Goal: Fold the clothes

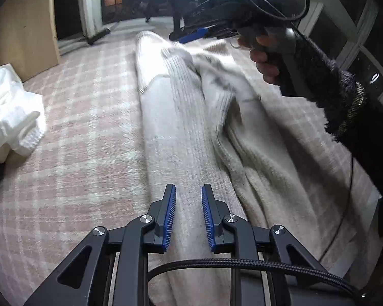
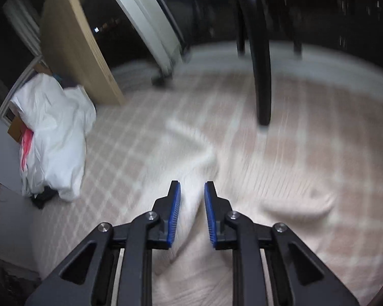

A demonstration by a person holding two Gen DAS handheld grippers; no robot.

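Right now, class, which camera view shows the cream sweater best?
The left wrist view: the sweater lies sharp along the plaid blanket, ribbing visible. The right wrist view shows only a blurred cream fold between that gripper's open jaws.

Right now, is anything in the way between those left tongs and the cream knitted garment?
Nothing visible. The left tongs hang open right over the cream knitted garment, with only its fabric between the blue pads.
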